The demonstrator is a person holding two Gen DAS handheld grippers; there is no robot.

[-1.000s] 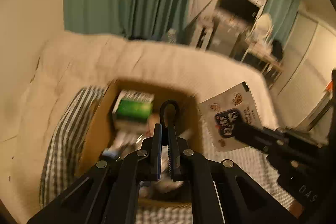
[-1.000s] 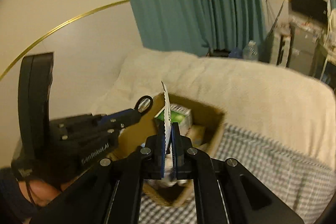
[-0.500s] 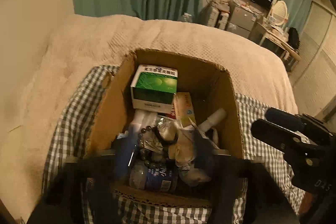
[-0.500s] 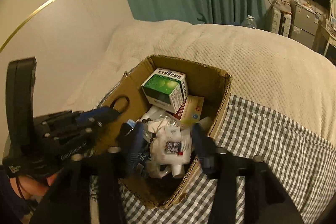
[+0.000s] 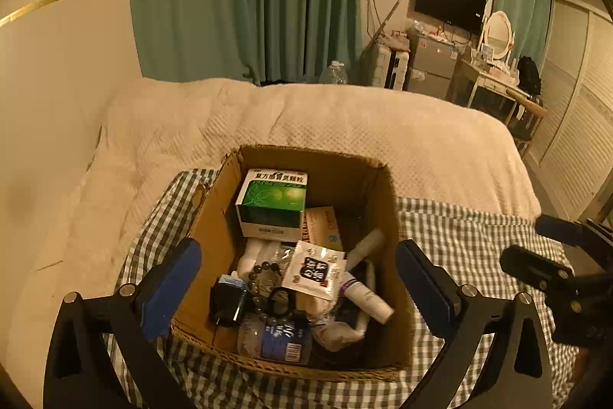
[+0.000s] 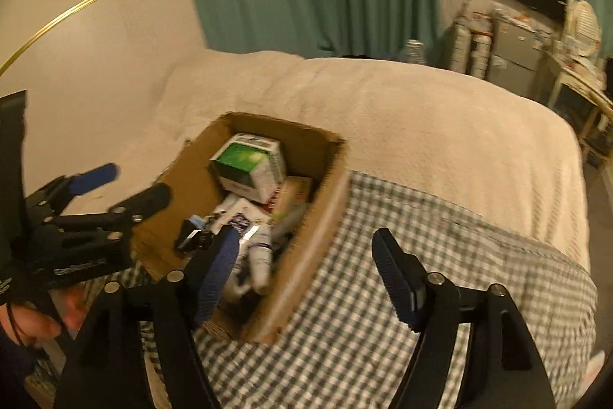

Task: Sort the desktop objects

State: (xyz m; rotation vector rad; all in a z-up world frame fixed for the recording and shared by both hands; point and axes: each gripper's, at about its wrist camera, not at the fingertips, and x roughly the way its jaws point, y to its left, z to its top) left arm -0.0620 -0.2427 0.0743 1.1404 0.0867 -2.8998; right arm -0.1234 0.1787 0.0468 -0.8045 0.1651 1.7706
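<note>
Corrugated cardboard box [image 5: 214,217] on checked cloth [image 5: 459,225]; left tool [image 5: 295,278] and right tool [image 6: 304,267] both opening, empty.

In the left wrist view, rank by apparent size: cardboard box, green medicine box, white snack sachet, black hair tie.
1. cardboard box
2. green medicine box
3. white snack sachet, though it lies nearer the camera
4. black hair tie

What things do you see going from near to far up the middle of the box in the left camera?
Water bottle → black hair tie → snack packet → green box → far wall of the cardboard box.
</note>
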